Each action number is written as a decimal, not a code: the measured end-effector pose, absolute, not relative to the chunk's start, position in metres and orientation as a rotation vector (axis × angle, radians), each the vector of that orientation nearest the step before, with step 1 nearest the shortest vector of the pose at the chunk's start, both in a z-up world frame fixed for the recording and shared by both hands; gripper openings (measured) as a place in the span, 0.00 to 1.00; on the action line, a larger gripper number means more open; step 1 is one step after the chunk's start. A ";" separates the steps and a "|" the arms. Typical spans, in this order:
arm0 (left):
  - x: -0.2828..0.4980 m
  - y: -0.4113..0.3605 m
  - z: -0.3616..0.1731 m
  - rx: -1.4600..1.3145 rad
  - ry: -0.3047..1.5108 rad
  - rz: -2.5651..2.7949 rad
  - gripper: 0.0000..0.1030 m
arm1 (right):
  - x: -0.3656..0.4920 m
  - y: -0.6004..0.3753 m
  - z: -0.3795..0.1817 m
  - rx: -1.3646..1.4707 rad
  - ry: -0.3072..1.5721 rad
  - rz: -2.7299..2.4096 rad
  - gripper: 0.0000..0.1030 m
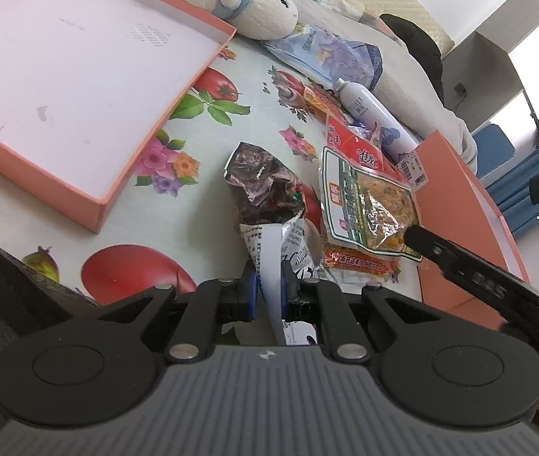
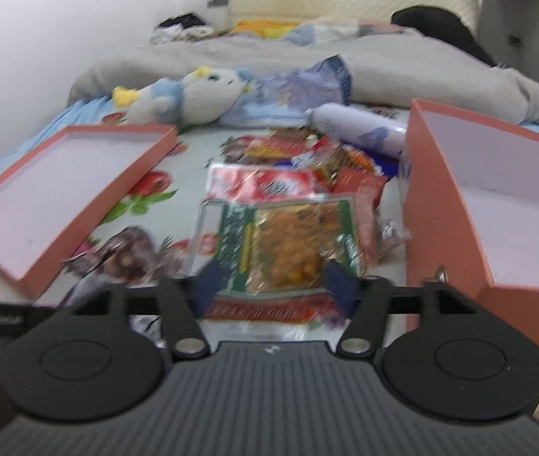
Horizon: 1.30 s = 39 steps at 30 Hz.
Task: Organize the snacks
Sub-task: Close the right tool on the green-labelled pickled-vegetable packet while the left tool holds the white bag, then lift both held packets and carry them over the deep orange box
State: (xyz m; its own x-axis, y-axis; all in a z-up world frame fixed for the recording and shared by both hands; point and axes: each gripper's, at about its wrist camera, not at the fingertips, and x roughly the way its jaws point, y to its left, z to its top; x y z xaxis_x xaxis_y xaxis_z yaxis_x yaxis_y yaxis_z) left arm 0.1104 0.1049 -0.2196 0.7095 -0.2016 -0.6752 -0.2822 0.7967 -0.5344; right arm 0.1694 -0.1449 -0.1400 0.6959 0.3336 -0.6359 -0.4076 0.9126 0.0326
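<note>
My left tongs [image 1: 268, 288] pinch the dark packet [image 1: 265, 193] by its white end, my right tongs [image 2: 275, 285] gape astride the green packet [image 2: 284, 243], its long axis pointing away, just left of the box [image 2: 448, 228].

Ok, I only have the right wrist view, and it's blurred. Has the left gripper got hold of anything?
Observer: Yes, the left gripper is shut on the white end of the dark crinkled packet.
Operator: Is that packet in a box?
Observer: No, it's out on the tablecloth, between the shallow pink lid and the green packet.
</note>
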 end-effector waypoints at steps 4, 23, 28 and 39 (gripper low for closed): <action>0.110 0.103 -0.217 -0.654 0.798 0.055 0.13 | 0.188 -0.138 -0.156 -0.158 0.681 0.349 0.80; 0.117 0.098 -0.221 -0.653 0.827 0.064 0.13 | 0.211 -0.145 -0.189 -0.086 0.769 0.395 0.63; 0.121 0.097 -0.218 -0.634 0.818 0.051 0.13 | 0.204 -0.142 -0.185 -0.118 0.763 0.393 0.39; 0.121 0.098 -0.207 -0.627 0.800 0.043 0.13 | 0.192 -0.157 -0.165 -0.041 0.775 0.359 0.24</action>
